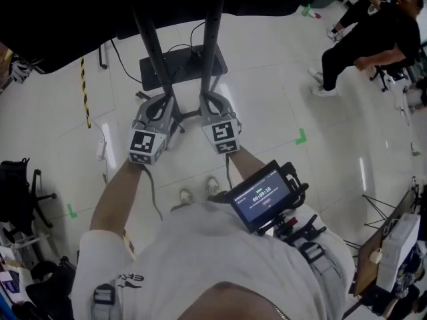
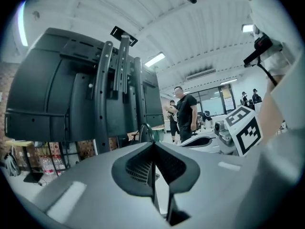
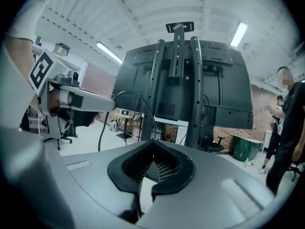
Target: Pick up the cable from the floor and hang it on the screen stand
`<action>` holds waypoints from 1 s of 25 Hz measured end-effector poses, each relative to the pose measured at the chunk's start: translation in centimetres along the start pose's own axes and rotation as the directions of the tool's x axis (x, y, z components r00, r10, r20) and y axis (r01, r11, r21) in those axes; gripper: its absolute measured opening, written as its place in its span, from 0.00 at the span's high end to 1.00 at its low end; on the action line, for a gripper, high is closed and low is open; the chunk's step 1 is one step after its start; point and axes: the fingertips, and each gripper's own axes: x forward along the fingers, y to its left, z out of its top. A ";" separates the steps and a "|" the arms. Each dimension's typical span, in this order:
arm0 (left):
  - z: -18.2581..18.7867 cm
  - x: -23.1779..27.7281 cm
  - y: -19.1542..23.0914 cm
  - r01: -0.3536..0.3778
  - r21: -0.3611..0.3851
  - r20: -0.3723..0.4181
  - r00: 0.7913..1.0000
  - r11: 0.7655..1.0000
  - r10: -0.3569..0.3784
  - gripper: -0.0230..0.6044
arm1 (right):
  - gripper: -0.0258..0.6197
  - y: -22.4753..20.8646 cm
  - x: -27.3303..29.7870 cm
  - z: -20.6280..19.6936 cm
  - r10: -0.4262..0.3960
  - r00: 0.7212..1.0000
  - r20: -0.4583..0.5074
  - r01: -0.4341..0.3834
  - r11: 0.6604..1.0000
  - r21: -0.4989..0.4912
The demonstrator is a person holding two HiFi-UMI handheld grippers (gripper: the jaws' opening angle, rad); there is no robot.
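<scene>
Holding the cable (image 3: pixel 126 92) strung between left gripper (image 2: pixel 152 146) and right gripper (image 3: pixel 153 148), both pinched on it, we are facing the screen stand (image 1: pixel 213 39) dead ahead

We are wearing a white short-sleeved T-shirt (image 1: pixel 200 259), black harness straps (image 1: pixel 103 293) and pale shoes (image 1: pixel 185 195). A black screen (image 1: pixel 261 197) is glowing on our chest mount. Our left gripper (image 1: pixel 159 105) and right gripper (image 1: pixel 215 104) are showing grey shells, black ribbed pads (image 2: pixel 138 168), black-and-white marker cubes (image 1: pixel 147 145) and trailing dark leads (image 1: pixel 152 192).
</scene>
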 end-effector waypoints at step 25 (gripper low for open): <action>24.5 -5.9 -3.0 0.157 0.279 0.276 0.932 0.947 -0.236 0.94 | 0.74 -3.1 -1.0 16.8 -0.016 0.970 0.243 0.050 0.989 -0.137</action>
